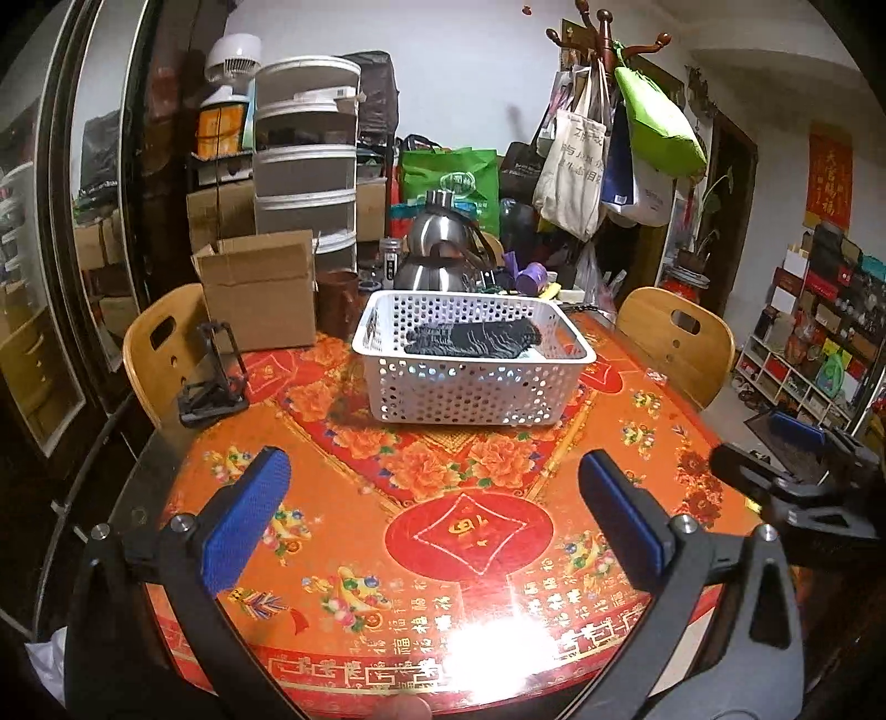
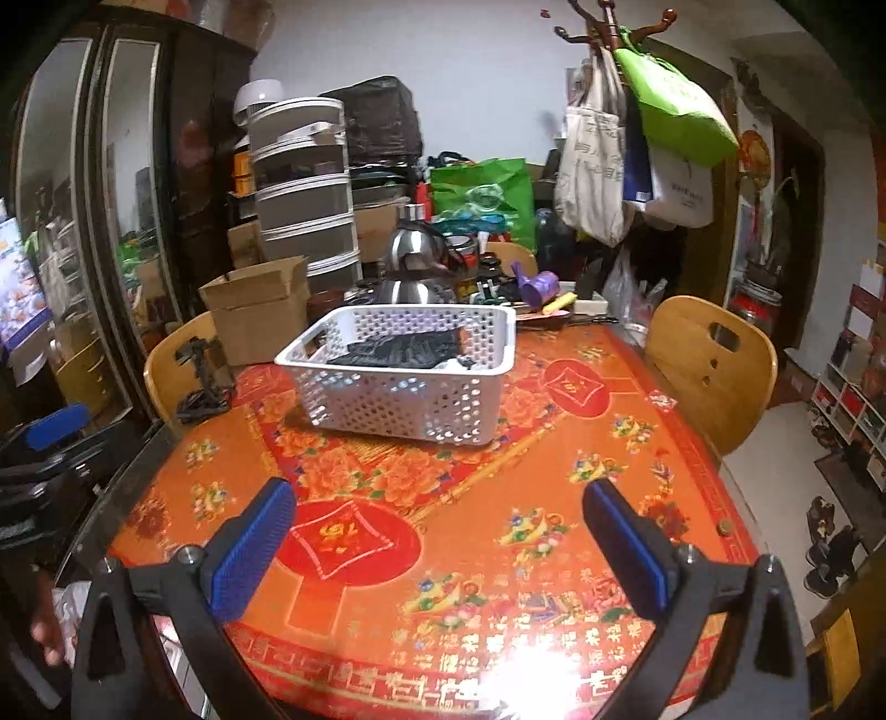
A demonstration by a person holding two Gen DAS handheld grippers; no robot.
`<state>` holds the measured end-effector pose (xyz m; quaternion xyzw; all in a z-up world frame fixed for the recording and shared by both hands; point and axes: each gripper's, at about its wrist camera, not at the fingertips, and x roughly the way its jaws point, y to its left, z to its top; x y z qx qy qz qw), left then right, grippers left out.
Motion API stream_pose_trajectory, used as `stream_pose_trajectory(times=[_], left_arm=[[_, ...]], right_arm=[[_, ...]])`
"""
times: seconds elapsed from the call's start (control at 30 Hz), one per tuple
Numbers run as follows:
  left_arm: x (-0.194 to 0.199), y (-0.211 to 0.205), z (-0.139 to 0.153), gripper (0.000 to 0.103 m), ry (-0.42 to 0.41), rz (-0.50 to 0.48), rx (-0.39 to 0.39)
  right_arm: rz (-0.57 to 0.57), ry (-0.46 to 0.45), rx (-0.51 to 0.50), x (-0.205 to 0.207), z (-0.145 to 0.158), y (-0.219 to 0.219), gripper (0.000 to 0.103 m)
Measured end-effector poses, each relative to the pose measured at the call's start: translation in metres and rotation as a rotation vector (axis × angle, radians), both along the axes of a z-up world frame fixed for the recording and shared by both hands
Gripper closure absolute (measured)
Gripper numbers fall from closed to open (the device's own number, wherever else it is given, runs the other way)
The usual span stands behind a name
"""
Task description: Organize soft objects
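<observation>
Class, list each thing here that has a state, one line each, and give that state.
Left claw: open, holding nothing.
Right claw: open, holding nothing.
White basket: upright, dark cloth lying inside.
Cardboard box: flaps open.
Green bag: hanging from the coat rack.

Indoor light is dim and warm. A white glare burns out the near edge of the glossy worktop [image 1: 498, 653] in both wrist views, below the basket [image 1: 470, 360], which stays fairly sharp. Fisheye bending curves the room, and the corners go black. Left of the basket the cabinet [image 2: 138, 194] sits in shadow.
</observation>
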<state>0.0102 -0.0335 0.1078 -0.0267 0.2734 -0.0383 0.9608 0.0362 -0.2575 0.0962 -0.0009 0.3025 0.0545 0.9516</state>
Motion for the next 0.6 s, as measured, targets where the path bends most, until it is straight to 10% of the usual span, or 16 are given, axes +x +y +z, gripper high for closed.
stream_pose_trajectory(times=[0.6], left_arm=[[0.021,-0.004,0.0,0.0,0.028,0.014,0.017]], right_arm=[[0.02,0.027,0.026,0.018,-0.005,0.003,0.0]])
